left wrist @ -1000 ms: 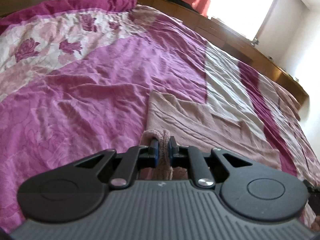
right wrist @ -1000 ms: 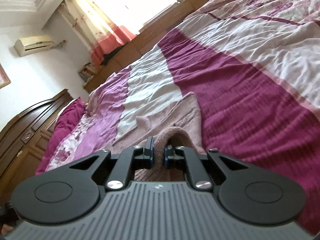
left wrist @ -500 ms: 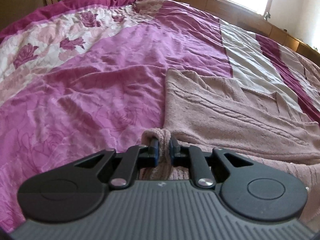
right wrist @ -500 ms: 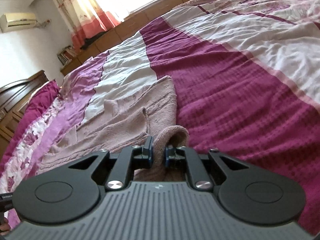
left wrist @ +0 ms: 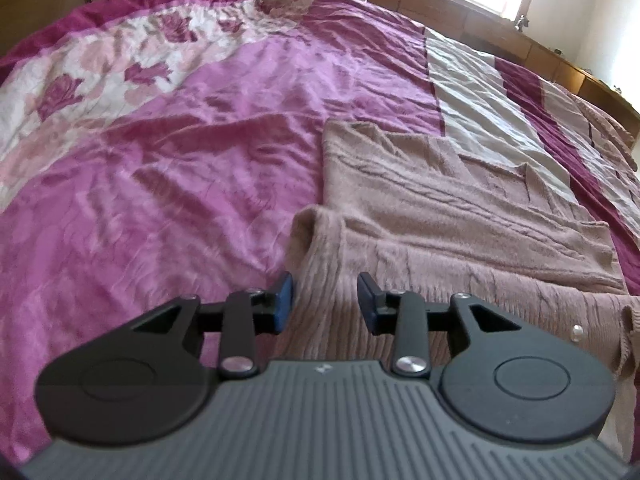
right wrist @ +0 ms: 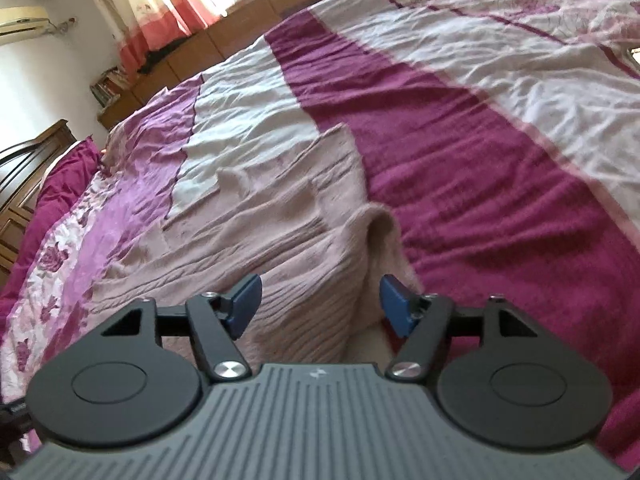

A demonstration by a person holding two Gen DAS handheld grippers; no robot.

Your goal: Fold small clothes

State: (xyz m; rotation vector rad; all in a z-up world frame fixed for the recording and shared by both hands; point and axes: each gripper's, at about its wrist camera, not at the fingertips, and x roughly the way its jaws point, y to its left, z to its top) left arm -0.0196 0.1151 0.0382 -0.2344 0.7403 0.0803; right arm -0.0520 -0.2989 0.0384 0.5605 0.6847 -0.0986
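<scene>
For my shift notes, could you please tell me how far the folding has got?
Done: the pink knit sweater lies on the bedspread with its ribbed hem folded over. In hand: nothing; the left hand-held gripper and right hand-held gripper are both open. Left: probably further folds.

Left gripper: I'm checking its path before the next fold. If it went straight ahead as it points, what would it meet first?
Probably the pink knit sweater: the open left gripper sits low over its ribbed edge, though depth is unclear.
</scene>
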